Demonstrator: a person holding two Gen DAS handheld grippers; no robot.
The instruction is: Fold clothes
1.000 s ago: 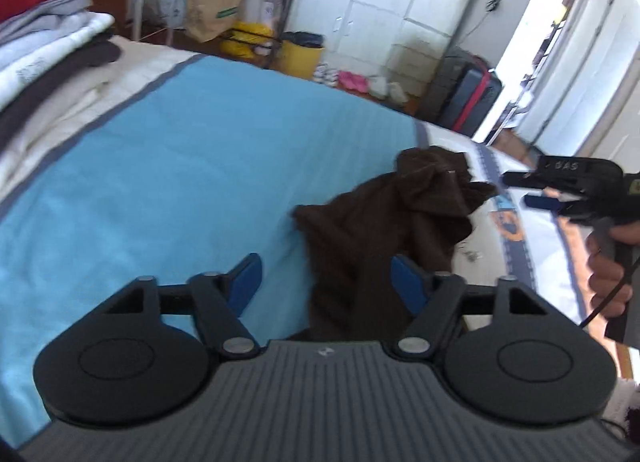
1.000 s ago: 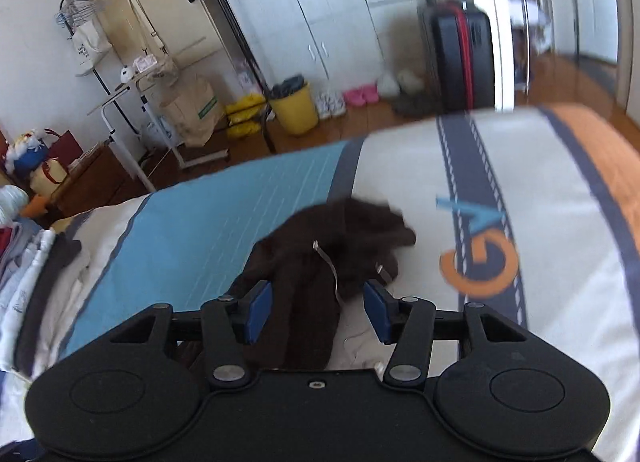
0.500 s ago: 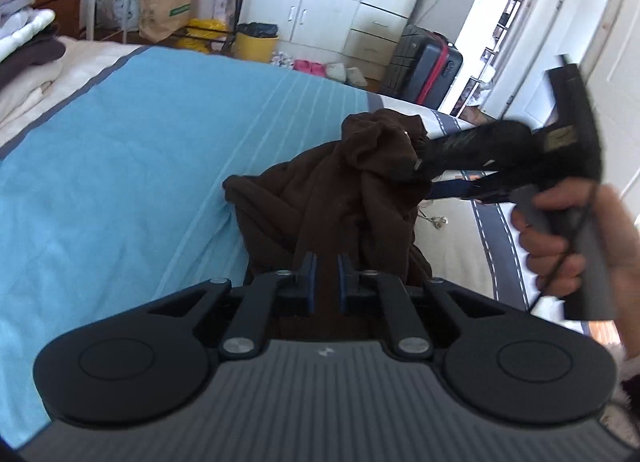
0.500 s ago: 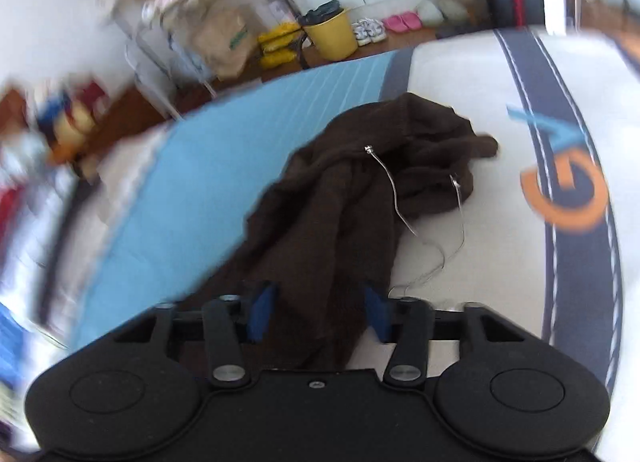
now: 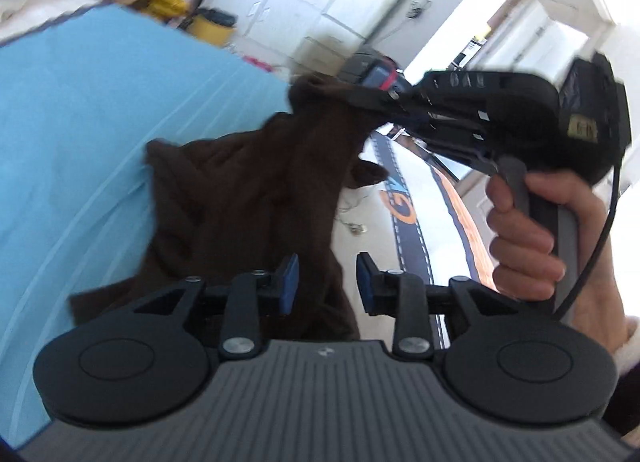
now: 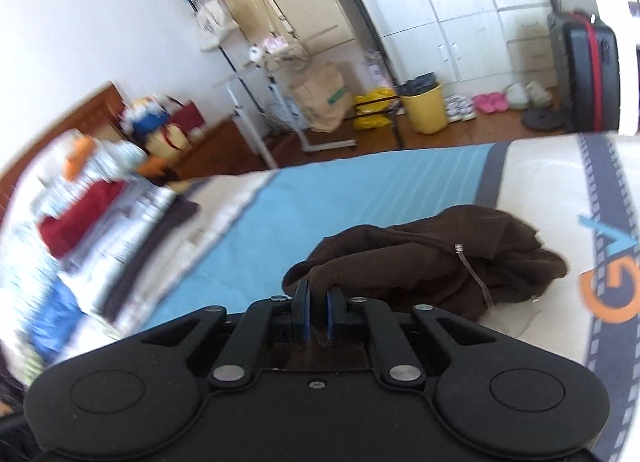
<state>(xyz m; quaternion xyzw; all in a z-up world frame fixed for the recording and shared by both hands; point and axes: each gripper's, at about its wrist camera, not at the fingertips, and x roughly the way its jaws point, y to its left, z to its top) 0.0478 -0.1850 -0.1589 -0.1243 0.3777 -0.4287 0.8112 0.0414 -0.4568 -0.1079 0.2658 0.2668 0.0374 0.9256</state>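
Closest to us, our left tool has its two blue pads a little way apart, and they have just been opening. A fold of the dark brown fleece hoodie hangs between them, but the pads do not press on it. Our right tool is pinched almost shut on a ribbed edge of the same hoodie. In the left view we see that right tool from the side, lifting a bunch of the brown cloth up off the bed, with a hand wrapped around its grey handle.

The rest of the hoodie lies in a crumpled heap on the bed cover, half on its light blue part and half on its white part. A pale drawstring with a metal tip hangs out of the hoodie.

Further off, at the left end of the bed, sits a blurry pile of folded clothes in red, white and dark colours.

On the floor past the bed stands a yellow round bin with something dark stuffed in the top. Beside it stands a brown paper bag; we cannot tell what is inside. A black suitcase with a red stripe stands by the white cupboards.
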